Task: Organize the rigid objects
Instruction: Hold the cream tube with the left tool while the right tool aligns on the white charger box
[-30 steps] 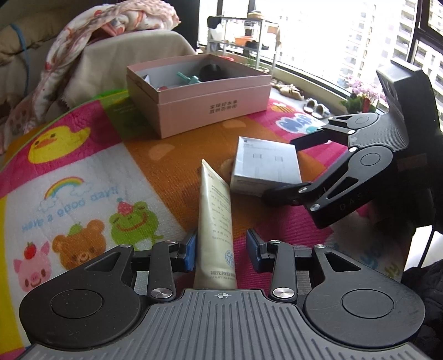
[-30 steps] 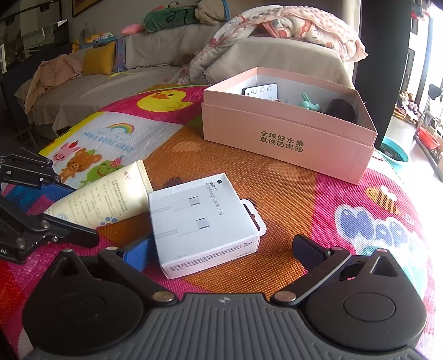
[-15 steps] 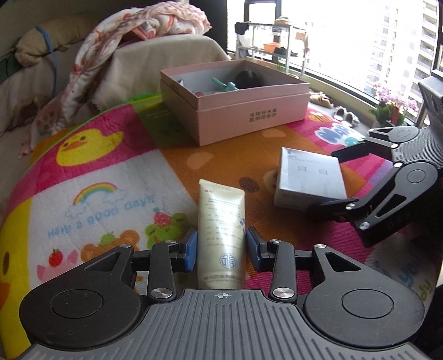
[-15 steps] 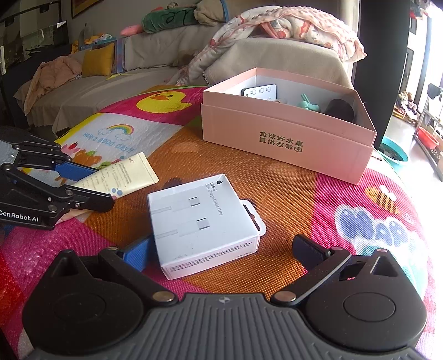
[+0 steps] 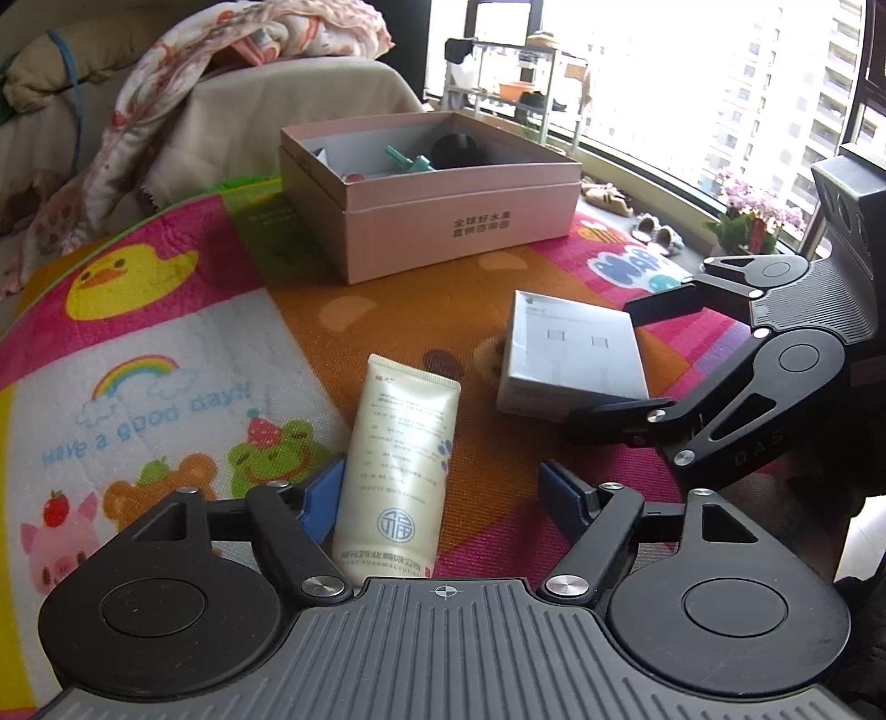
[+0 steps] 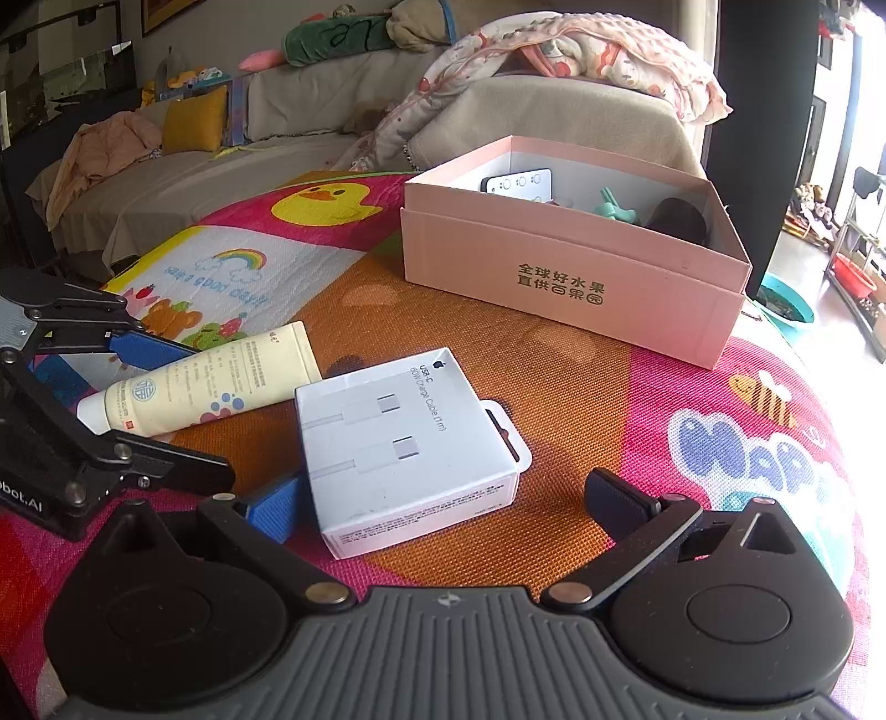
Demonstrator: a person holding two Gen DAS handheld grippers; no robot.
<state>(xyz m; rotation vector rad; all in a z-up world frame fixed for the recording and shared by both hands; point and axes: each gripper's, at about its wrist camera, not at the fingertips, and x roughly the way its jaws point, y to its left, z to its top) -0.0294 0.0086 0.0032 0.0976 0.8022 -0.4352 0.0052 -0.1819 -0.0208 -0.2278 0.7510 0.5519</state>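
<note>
**Tube released, cable box between spread fingers**

Bright daylight comes through a tall window behind a bench covered with a colourful cartoon mat (image 5: 166,343), printed with a duck, a rainbow and small animals. Beyond the mat stands a beige sofa (image 6: 266,144) with a floral blanket (image 6: 581,50) heaped over its arm.

Left gripper (image 5: 443,487): its fingers have just been opening and now stand wide apart. The cream tube (image 5: 396,471) lies flat on the mat between them, close against the left blue pad; the right pad is clear of it. Nothing presses on the tube. Its crimped end points toward the pink box (image 5: 437,194).

Right gripper (image 6: 443,498): fingers spread wide. The white cable box (image 6: 404,448) lies on the orange part of the mat between them, its near left corner just beside the left blue pad, its right side well apart from the black right finger. Whether the left pad touches the box cannot be told. From the left wrist view this gripper reaches in from the right, one finger on each side of the white box.

Pink box, open-topped, sits on the mat farther back, apart from tube and cable box. Inside it: a teal plastic item (image 6: 614,207), a dark round object (image 6: 678,221) and a white card or device (image 6: 518,183) leaning on the back wall.
</note>
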